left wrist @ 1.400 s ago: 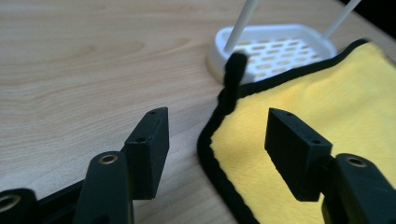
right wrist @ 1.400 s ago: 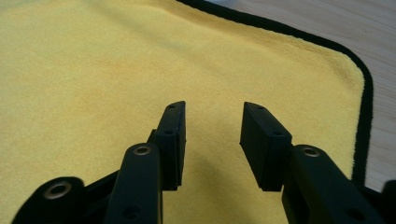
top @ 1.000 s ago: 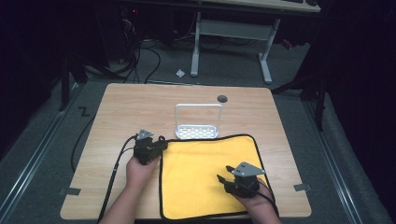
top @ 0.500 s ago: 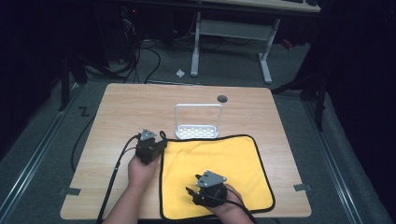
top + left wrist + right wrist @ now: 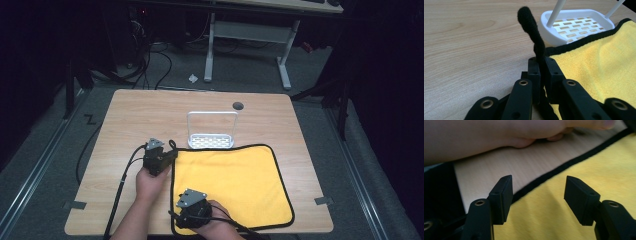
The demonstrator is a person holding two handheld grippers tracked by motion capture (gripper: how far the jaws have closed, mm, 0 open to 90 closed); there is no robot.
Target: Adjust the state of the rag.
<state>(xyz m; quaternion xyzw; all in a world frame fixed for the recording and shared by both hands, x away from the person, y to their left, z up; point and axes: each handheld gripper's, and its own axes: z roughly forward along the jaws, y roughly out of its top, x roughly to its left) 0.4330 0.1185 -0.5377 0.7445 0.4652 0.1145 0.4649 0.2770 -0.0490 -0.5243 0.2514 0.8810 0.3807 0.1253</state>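
Wooden tabletop lay bare beyond our left gripper, clamped on the cloth's black hem; our right gripper gaped over its near-left edge, holding nothing.

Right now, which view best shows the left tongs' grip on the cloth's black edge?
Left gripper view: the left tongs pinch the black edging of the yellow cloth, close up. The high view shows them small at the cloth's left corner; the right gripper view shows cloth, not that grip.

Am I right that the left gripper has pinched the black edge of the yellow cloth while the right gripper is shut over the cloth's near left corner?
Not quite: the right gripper is open, its jaws apart above the yellow cloth, as the right gripper view shows. The left gripper does pinch the black edge.
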